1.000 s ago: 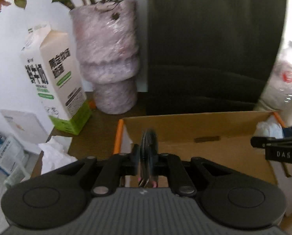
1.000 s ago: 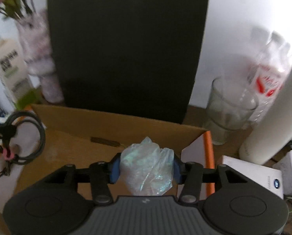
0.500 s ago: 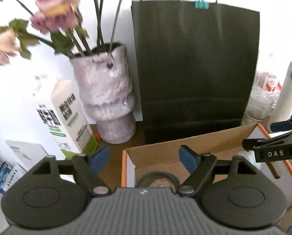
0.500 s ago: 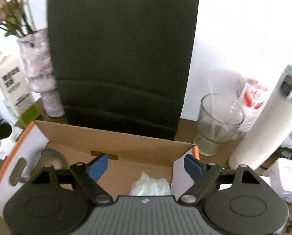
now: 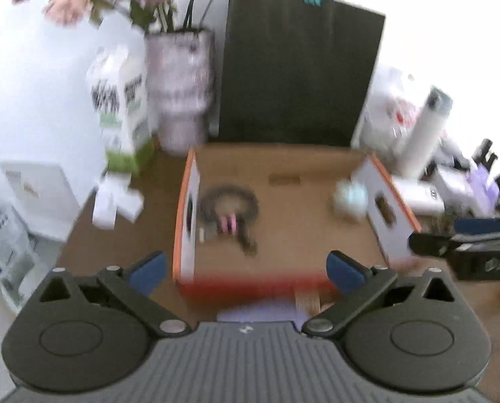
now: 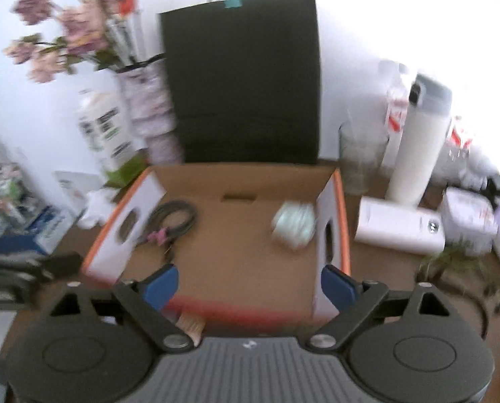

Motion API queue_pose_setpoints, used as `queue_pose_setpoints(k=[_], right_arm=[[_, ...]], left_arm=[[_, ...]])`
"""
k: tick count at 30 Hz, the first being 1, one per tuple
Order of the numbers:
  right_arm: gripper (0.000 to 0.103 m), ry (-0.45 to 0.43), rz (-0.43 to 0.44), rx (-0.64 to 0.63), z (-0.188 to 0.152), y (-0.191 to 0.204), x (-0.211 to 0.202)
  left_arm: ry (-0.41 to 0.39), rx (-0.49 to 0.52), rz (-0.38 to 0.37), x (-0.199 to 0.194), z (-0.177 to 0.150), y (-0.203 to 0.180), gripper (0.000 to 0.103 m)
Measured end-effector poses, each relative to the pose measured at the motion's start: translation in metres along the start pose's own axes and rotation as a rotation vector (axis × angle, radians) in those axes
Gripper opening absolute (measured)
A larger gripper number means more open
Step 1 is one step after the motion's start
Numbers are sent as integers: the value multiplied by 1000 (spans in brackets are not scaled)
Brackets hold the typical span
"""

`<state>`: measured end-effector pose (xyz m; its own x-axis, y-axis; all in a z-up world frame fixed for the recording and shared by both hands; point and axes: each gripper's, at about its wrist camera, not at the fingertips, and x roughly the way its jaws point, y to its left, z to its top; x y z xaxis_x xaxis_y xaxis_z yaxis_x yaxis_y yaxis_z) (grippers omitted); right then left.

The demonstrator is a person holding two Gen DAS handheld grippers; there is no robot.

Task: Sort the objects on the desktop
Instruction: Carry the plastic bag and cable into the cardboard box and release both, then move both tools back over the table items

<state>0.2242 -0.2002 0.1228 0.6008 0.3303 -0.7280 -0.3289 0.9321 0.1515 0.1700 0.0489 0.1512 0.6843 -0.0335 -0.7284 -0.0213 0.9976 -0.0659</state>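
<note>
Cardboard box (image 5: 283, 235) holding coiled cable (image 5: 229, 206), both claws (image 5: 246, 268) (image 6: 248, 283) spread wide, empty, carton lettering blurred

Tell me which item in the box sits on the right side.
The pale plastic bundle, against the right wall of the box. The coiled cable lies on the left side.
</note>
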Motion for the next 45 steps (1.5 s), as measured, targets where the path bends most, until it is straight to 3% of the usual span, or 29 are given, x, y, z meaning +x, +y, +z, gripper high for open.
queue_pose_setpoints(k=[6, 10, 16, 20, 31, 39, 45], right_arm=[[94, -73, 16, 2, -87, 19, -57], [97, -115, 43, 16, -156, 28, -81], [97, -159, -23, 56, -239, 37, -97], [97, -206, -68, 39, -279, 44, -103], [97, -217, -92, -29, -327, 57, -111], [97, -213, -75, 11, -324, 50, -106], [95, -232, -66, 22, -307, 41, -96]], left_arm=[[-83, -7, -19, -46, -92, 1, 103], [-55, 8, -99, -62, -158, 0, 103], [-113, -33, -20, -82, -239, -1, 103], [-132, 25, 4, -87, -271, -7, 103], [-161, 77, 52, -94, -298, -19, 103], [-143, 67, 32, -82, -294, -18, 103], [-193, 125, 8, -66, -271, -24, 103]])
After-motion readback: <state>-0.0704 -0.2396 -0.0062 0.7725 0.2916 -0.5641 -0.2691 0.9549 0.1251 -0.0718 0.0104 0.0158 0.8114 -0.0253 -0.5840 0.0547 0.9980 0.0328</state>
